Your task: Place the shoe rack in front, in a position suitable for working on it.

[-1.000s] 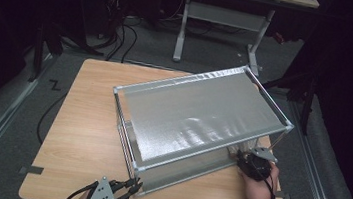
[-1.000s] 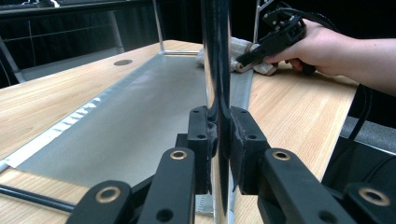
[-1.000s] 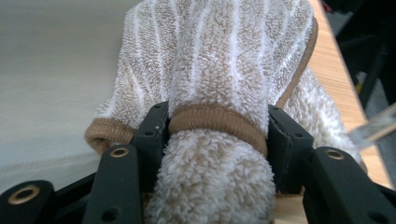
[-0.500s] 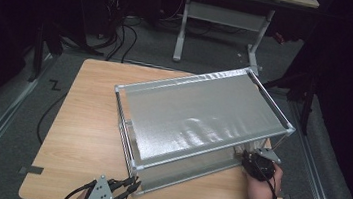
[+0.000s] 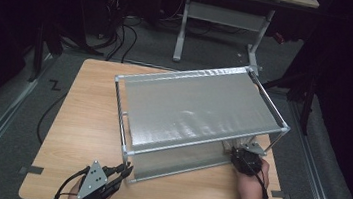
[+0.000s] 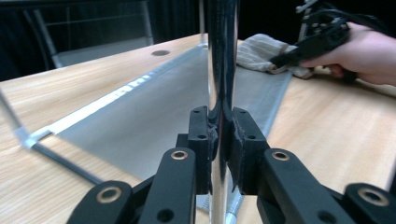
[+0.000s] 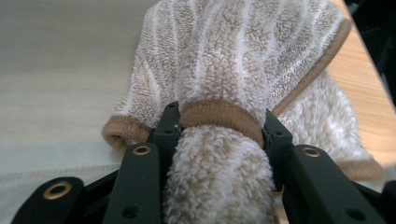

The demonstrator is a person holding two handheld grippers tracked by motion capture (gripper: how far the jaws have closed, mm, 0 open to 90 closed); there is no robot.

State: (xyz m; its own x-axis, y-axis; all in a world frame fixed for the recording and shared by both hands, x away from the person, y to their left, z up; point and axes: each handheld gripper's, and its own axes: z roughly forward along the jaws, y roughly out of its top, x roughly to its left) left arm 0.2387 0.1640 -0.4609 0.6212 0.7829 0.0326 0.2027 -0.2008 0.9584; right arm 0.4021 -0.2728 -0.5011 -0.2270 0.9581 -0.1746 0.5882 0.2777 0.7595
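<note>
Towel bunched in right gripper; left gripper clamps rack post

- A metal-framed rack with a grey mesh shelf stands across the right half of the wooden table, blocking passage there from above.
- The table's left half lies bare and open to a hand.
- Beneath the shelf, a striped towel takes up the right-hand gap.
- The rack's near-left upright post bars the front corner.
</note>
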